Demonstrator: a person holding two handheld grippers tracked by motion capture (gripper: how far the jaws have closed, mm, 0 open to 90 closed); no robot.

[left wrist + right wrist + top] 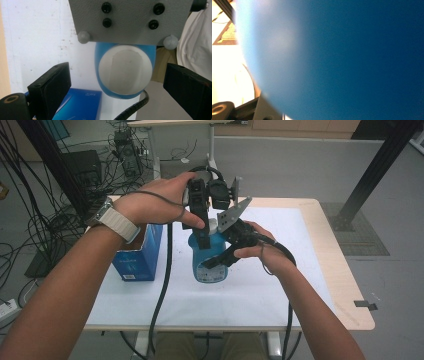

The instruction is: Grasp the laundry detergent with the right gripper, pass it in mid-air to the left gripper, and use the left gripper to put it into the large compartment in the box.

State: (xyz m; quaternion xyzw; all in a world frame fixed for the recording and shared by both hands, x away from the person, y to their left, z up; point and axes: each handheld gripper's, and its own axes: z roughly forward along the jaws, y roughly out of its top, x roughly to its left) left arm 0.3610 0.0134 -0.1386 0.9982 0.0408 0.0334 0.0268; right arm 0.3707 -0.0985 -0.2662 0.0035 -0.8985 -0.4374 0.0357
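A: Nearest the person, what sits on the table (300, 270)?

B: The blue bottle (210, 257) stands upright near the middle of the white tabletop; its white cap (125, 72) faces up toward the left gripper's camera.

A: And the right gripper (222, 257)?

B: It comes at the bottle from the bottle's right, lying roughly level; its jaws are clamped on the bottle's blue body; in the right gripper view the blue wall sits hard against the lens, blurred.

A: What of the left gripper (116, 87)?

B: It hangs over the bottle, pointing down; its two black jaws stand wide, one on each side of the white cap and clear of it; nothing lies between the pads but air above the cap; the grey plate (130, 20) of the right gripper crosses the top of that view, above the cap.

A: Anything else by the bottle?

B: A blue carton (137, 255) stands just left of the bottle, apart from it; farther back, beyond the bottle and off the table, cables (125, 150) lie tangled on the floor.
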